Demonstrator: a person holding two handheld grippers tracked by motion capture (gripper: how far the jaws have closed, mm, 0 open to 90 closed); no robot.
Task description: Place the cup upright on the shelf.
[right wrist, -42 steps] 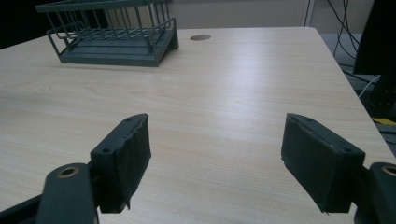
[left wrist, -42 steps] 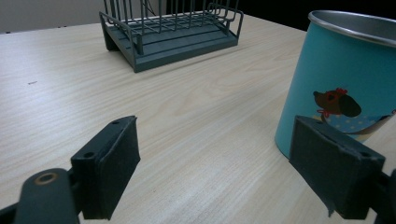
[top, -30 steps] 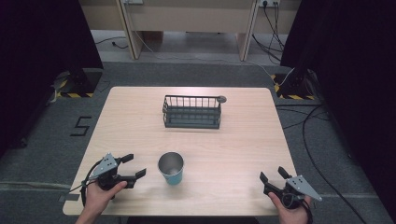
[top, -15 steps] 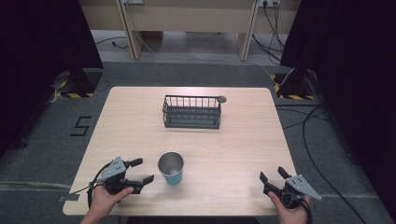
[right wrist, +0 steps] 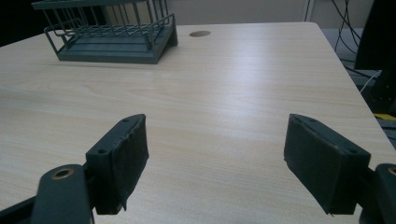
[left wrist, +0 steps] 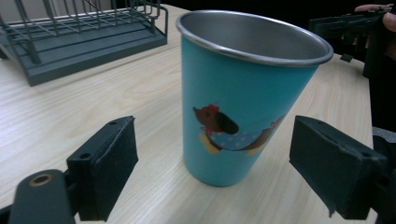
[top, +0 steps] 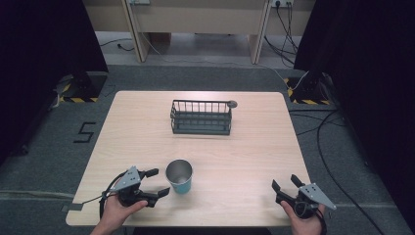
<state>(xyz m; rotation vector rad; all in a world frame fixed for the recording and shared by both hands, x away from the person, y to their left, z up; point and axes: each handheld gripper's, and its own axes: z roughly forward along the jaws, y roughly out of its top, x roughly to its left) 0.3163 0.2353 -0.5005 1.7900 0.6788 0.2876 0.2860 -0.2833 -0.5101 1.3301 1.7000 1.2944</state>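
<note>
Across the middle of the high view lay a pale wood-grain table (top: pixel 244 161), and we saw it stand on grey carpet (top: pixel 372 161) with black curtains filling the upper left and upper right of the frame. Along the top edge ran a light wooden cabinet front, with cables (top: pixel 288 24) trailing down from sockets at the upper right. Yellow-and-black striped floor plates (top: pixel 78 99) sat at the left and right of the table's far corners, and a figure 5 (top: pixel 85 132) was marked on the carpet at the left.

Toward the upper centre of the table we found a dark wire rack (top: pixel 201 117), with a round grommet hole (top: pixel 232 104) just beside its upper right corner. Below it, near the bottom centre, a teal cup (top: pixel 179 176) with a steel rim stood upright; in the left gripper view its side bore a cartoon picture.

At the lower left we held the left gripper (top: pixel 155 182), its jaws spread apart on either side of the cup without touching it. At the lower right, well apart from the cup, the right gripper (top: pixel 285 182) rested with its jaws also wide apart over bare wood.
</note>
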